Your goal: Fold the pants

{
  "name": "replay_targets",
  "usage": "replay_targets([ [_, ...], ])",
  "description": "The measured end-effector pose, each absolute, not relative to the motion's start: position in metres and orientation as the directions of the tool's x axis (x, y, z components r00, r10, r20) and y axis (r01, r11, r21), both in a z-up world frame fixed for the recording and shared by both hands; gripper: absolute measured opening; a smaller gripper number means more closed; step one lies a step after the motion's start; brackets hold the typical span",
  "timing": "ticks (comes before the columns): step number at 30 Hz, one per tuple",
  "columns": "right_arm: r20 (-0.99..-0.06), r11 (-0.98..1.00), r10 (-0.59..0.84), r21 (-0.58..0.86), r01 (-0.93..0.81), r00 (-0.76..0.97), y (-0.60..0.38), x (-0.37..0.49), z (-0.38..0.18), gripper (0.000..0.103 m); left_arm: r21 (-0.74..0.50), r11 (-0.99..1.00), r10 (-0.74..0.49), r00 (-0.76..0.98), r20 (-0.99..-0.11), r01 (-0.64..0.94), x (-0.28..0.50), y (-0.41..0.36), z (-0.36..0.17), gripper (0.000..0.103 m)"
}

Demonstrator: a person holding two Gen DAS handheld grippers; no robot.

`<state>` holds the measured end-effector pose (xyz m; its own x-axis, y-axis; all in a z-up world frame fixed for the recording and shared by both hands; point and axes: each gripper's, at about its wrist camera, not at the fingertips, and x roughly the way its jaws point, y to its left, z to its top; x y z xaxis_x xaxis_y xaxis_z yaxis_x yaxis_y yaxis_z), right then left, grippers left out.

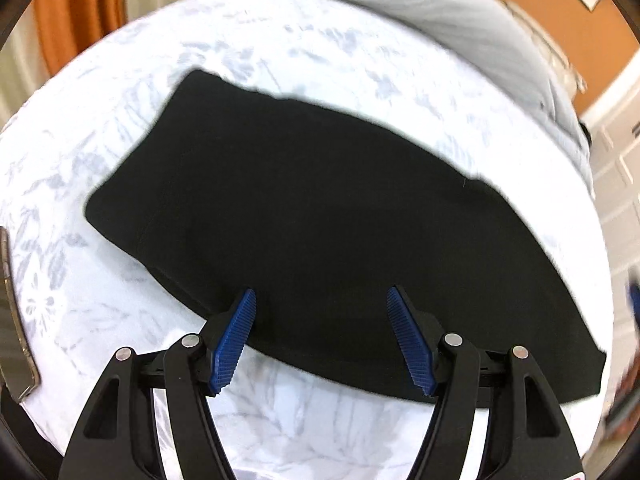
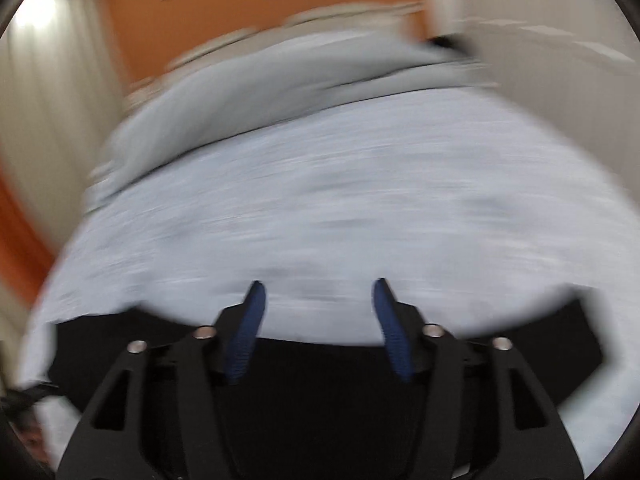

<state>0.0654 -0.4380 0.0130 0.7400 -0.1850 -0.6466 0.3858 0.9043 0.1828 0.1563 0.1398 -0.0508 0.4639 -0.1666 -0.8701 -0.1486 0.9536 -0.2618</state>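
Pants (image 1: pixel 312 216), black and folded into a long flat band, lie on our white leaf-print bedsheet (image 1: pixel 280 40), with a pale grey blanket (image 1: pixel 460 12) bunched beyond. Our left gripper (image 1: pixel 321 300) hangs over their near edge, its 2 blue pads (image 1: pixel 234 340) spread and empty. Our right gripper (image 2: pixel 319 292), blurred, is likewise spread above the far edge.

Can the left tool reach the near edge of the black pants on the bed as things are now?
Probably yes. The left tool is open, with its blue fingertips above the near edge of the black pants, which lie flat on the bed sheet. Nothing shows between them.
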Motion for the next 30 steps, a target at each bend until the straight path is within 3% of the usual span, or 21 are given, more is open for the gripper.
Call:
replay_targets([
  [1,-0.645,0.870,-0.272,0.153,0.469,0.714,-0.473,0.036,0.007,0.071,-0.256,0.955,-0.153,0.492,-0.857,-0.149,0.154,0.137,-0.044,0.067],
  [4,-0.689,0.700,-0.453,0.118,0.705,0.565,-0.571,-0.046,-0.032,0.072,-0.216,0.968,-0.108,0.568,-0.816,-0.127,0.143,0.120,-0.028,0.068],
  [7,-0.760,0.601,-0.401,0.202,0.773,0.511,-0.633,-0.093,-0.074,0.072,-0.166,0.981,-0.066,0.633,-0.772,-0.101,0.128,0.087,-0.016,0.074],
  [9,-0.770,0.584,-0.334,0.284,0.761,0.544,-0.644,-0.103,-0.092,0.072,-0.164,0.984,-0.075,0.657,-0.750,-0.075,0.127,0.069,-0.012,0.077],
  [13,-0.754,0.647,-0.285,0.304,0.699,0.592,-0.643,-0.097,-0.105,0.072,-0.182,0.983,-0.124,0.678,-0.724,-0.015,0.128,0.040,-0.012,0.078],
  [19,-0.743,0.669,-0.233,0.347,0.658,0.628,-0.635,-0.063,-0.117,0.072,-0.061,0.997,-0.073,0.695,-0.715,0.042,0.136,0.019,-0.028,0.078],
  [23,-0.728,0.688,-0.198,0.374,0.622,0.657,-0.623,-0.046,-0.117,0.072,-0.119,0.993,-0.102,0.668,-0.737,0.019,0.142,0.029,-0.030,0.078],
  [27,-0.747,0.724,-0.245,0.282,0.629,0.618,-0.606,-0.028,-0.118,0.068,-0.220,0.975,-0.159,0.623,-0.766,-0.021,0.147,0.047,-0.035,0.079],
  [30,-0.752,0.701,-0.304,0.238,0.672,0.584,-0.605,-0.030,-0.114,0.068,-0.216,0.976,-0.144,0.622,-0.770,-0.041,0.147,0.055,-0.036,0.079],
])
